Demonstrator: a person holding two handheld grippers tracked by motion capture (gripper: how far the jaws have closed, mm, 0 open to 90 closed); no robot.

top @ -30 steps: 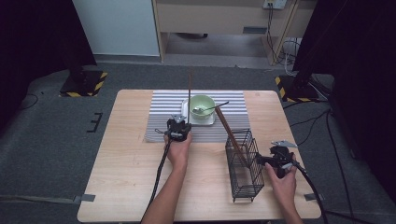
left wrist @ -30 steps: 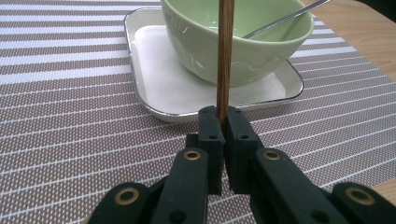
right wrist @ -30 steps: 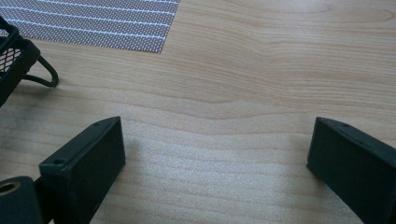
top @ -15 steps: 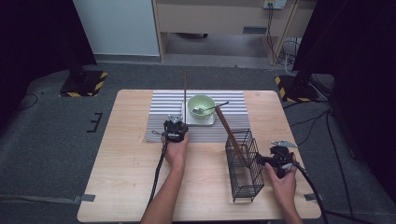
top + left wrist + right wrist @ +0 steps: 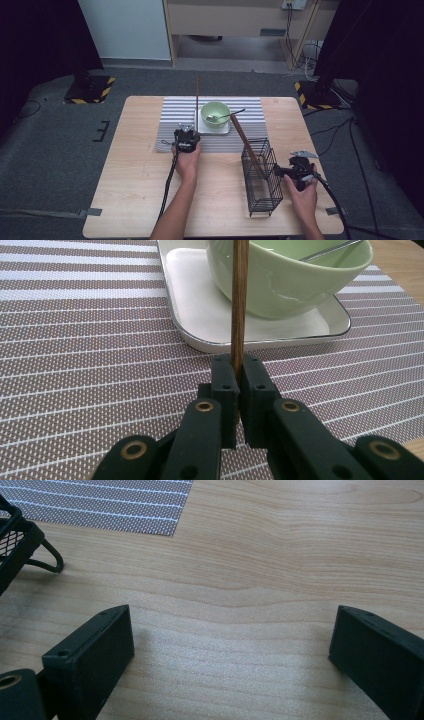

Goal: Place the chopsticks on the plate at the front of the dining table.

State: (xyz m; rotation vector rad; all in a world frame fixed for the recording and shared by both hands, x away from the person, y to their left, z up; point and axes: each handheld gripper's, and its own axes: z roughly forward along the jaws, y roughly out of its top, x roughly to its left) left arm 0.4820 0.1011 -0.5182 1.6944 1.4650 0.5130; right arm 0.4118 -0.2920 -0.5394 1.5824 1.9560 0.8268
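My left gripper (image 5: pixel 186 137) stands over the striped placemat (image 5: pixel 170 125), shut on a brown chopstick (image 5: pixel 197 100) that it holds upright. In the left gripper view the pads clamp the chopstick (image 5: pixel 239 305) at its lower end, and my left gripper (image 5: pixel 239 376) sits just in front of the white tray (image 5: pixel 200 325) and green bowl (image 5: pixel 285 285). A second chopstick (image 5: pixel 243 140) leans in the black wire basket (image 5: pixel 261 180). My right gripper (image 5: pixel 285 171) rests beside the basket's right side, open, and the right gripper (image 5: pixel 230 650) has bare wood between its jaws.
A metal spoon (image 5: pixel 225 116) lies in the green bowl (image 5: pixel 215 111) on its tray (image 5: pixel 212 129). The basket's corner (image 5: pixel 17 540) and the placemat's edge (image 5: pixel 110 505) lie at the left in the right gripper view. Cables trail from both grippers toward the table's near edge (image 5: pixel 200 231).
The left gripper and its upright chopstick have edged slightly to the left. The right hand has not moved.
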